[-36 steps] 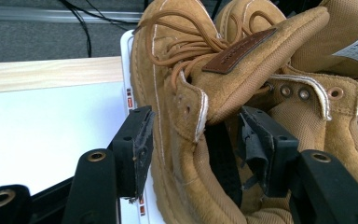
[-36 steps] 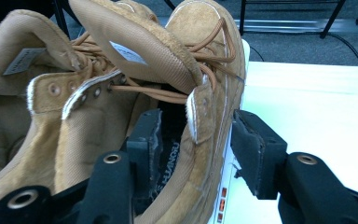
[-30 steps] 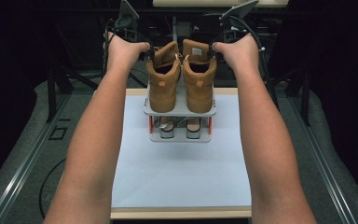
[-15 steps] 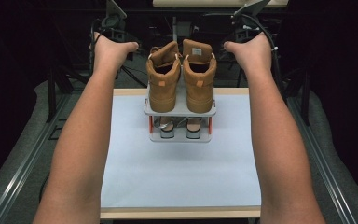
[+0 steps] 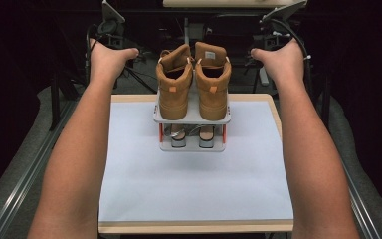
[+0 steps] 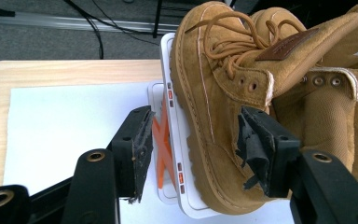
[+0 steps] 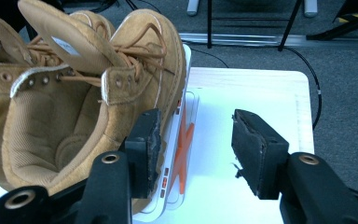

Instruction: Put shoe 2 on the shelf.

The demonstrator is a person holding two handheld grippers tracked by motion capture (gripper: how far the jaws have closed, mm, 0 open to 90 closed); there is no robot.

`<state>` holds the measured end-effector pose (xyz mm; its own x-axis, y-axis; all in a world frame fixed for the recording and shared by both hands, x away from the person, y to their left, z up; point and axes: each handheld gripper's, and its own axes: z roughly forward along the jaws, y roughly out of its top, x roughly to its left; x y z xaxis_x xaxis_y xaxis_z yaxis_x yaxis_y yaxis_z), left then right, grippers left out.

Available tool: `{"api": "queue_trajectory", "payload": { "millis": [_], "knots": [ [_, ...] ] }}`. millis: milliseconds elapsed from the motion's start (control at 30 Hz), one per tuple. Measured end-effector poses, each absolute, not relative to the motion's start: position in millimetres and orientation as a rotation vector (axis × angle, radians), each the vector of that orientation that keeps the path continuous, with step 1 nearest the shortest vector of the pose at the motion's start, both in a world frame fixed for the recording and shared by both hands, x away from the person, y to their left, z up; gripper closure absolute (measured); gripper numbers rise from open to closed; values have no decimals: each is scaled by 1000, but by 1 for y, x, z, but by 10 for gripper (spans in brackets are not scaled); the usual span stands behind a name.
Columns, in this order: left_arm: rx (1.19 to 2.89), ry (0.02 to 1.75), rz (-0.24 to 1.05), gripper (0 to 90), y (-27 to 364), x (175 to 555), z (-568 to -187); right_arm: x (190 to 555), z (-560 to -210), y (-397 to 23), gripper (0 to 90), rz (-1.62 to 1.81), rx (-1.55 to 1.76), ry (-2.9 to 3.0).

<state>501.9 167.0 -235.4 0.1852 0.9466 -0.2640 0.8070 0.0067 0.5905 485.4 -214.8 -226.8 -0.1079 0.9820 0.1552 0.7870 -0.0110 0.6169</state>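
Two tan lace-up boots, a left one (image 5: pixel 175 84) and a right one (image 5: pixel 212 79), stand heels toward me on the top shelf of a small white rack (image 5: pixel 191 118) with orange struts. Lower down, the rack holds a second pair of footwear (image 5: pixel 179 135). My left hand (image 5: pixel 107 59) is beyond the table's far edge, left of the boots and apart from them. The left gripper (image 6: pixel 193 135) is open, with the left boot (image 6: pixel 214 93) farther off past its jaws. My right hand (image 5: pixel 278 62) is to the boots' right. The right gripper (image 7: pixel 196 135) is open over the white sheet, beside the right boot (image 7: pixel 74 107).
The rack stands at the far middle of a white sheet (image 5: pixel 194 184) on a wooden table (image 5: pixel 194 227). Dark stands and cables (image 5: pixel 144 79) crowd the grey floor beyond the table. Metal rails (image 5: pixel 25 184) run along both sides.
Both hands have drawn outward from the boots, the left hand to the left and the right hand to the right. The boots and rack have not moved.
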Motion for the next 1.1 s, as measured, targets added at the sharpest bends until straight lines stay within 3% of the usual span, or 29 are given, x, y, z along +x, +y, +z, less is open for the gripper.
{"api": "queue_trajectory", "payload": {
  "millis": [1100],
  "knots": [
    [1995, 1515, 225, 440, 199, 460, -299, 448, -289, -222, 482, 765, 1660, 2173]
  ]
}}
